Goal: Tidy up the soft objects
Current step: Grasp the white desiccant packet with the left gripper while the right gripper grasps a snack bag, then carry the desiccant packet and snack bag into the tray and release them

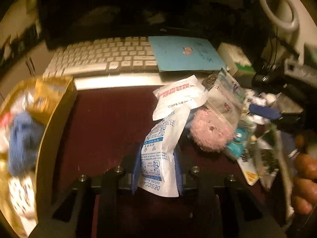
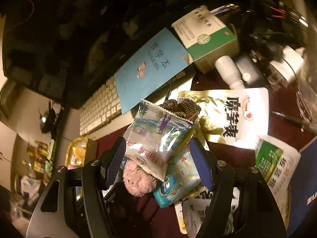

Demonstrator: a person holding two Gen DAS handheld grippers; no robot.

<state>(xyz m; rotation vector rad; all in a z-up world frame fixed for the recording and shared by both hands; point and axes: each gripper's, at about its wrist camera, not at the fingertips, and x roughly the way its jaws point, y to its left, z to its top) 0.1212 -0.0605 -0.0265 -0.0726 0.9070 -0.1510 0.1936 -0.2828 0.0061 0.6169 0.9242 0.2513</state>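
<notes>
At the far left of the left wrist view, a gold-coloured cardboard box [image 1: 53, 103] sits on the dark red bench [image 1: 111, 123]. It holds a fuzzy blue soft item [image 1: 23, 138] among white wrappers, all blurred. Behind the box a white computer keyboard [image 1: 103, 57] lies across the bench, and a light blue paper notebook [image 1: 184, 53] covers its right end.

In the middle, the left tool [image 1: 157, 170] is closed narrowly on a white desiccant sachet with blue print [image 1: 160, 152], its blue pads pressing the sachet's lower part from both sides. The sachet's upper end reaches toward a white packet with red lettering [image 1: 178, 99] and touches it. Just right of the sachet lies a pink fluffy plush ball [image 1: 210, 132], partly under a clear plastic snack bag [image 1: 225, 99]. A teal cartoon-printed pouch [image 1: 237, 144] lies against the plush.

In the right wrist view, the right tool [image 2: 158, 160] stands wide, its blue pads on either side of the clear snack bag [image 2: 158, 134] without visibly pressing it. The pink plush ball [image 2: 136, 180] and the teal pouch [image 2: 174, 184] lie just below the bag between the fingers. Right of these rests a gold and white foil snack packet with large black characters [image 2: 227, 115], with a green and white packet [image 2: 277, 164] nearer the right edge. Above, a green and white medicine carton [image 2: 208, 37] touches the notebook [image 2: 150, 67].
</notes>
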